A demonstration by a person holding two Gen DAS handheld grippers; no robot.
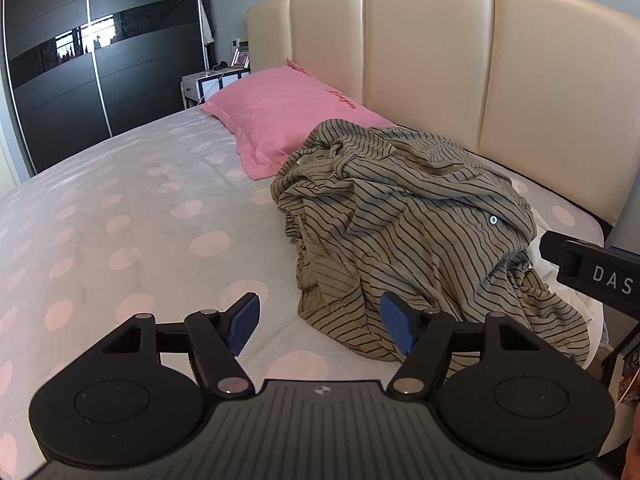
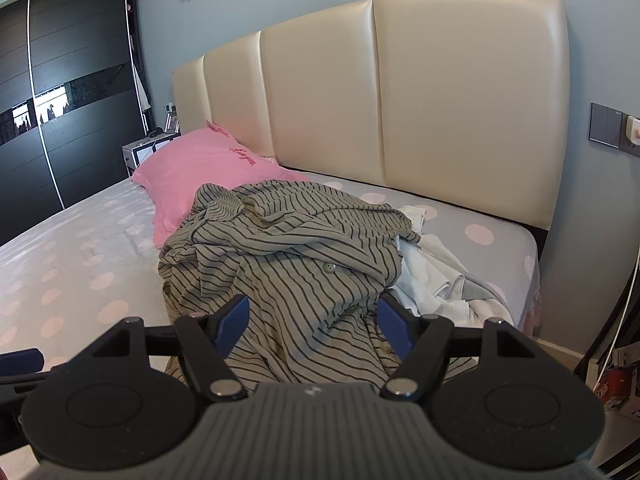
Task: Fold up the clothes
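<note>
**Both grippers hovering, nothing held**

Striped shirt (image 1: 404,216) is lying crumpled on the bed (image 1: 120,208), overlapping the pink pillow's (image 1: 280,120) near end. White garment (image 2: 436,276) is peeking out just beside the shirt. Left gripper (image 1: 320,326) and right gripper (image 2: 312,322) are hanging above the shirt's near edge, jaws wide open and empty.

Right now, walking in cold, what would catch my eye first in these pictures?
Probably the crumpled olive striped shirt, heaped unfolded on the polka-dot bed near its head, its far edge overlapping a bright pink pillow. Behind them rises a tall cream padded headboard. In the foreground, the left gripper and right gripper both hang open with blue pads, holding nothing.
</note>
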